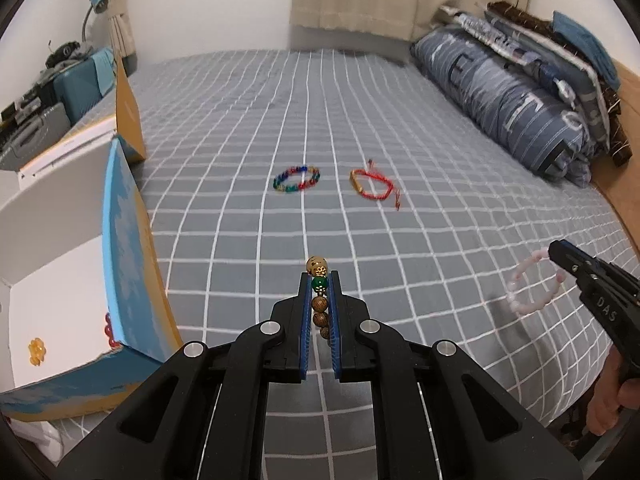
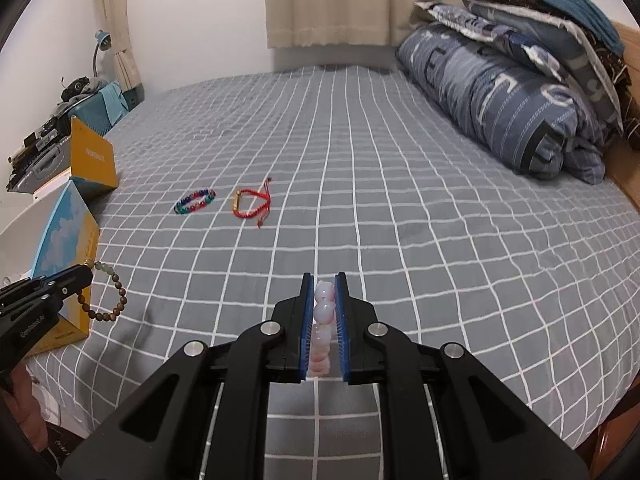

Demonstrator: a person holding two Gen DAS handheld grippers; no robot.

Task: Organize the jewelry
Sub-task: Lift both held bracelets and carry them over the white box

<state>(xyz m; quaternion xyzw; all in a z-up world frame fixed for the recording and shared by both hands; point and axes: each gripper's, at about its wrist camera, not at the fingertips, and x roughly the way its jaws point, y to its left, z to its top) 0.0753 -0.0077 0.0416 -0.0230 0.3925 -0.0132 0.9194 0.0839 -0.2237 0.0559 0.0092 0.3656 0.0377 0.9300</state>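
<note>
My left gripper [image 1: 319, 278] is shut on a brown wooden bead bracelet [image 1: 319, 296] with a green and a gold bead, held above the grey checked bed [image 1: 400, 128]; in the right wrist view that bracelet [image 2: 106, 296] dangles from the left gripper [image 2: 86, 274]. My right gripper [image 2: 323, 280] is shut on a pale pink bead bracelet [image 2: 323, 312], which hangs as a loop [image 1: 532, 286] from the right gripper [image 1: 554, 250] in the left wrist view. A multicoloured bead bracelet [image 1: 297, 179] and a red cord bracelet [image 1: 372, 186] lie side by side on the bed further off.
An open blue and yellow box [image 1: 124, 264] with a white inside stands at the bed's left edge, with a yellow trinket [image 1: 36, 352] and red beads [image 1: 108, 330] in it. Folded blue bedding [image 1: 512, 96] is piled at the right. Clutter and a lamp [image 1: 96, 8] stand far left.
</note>
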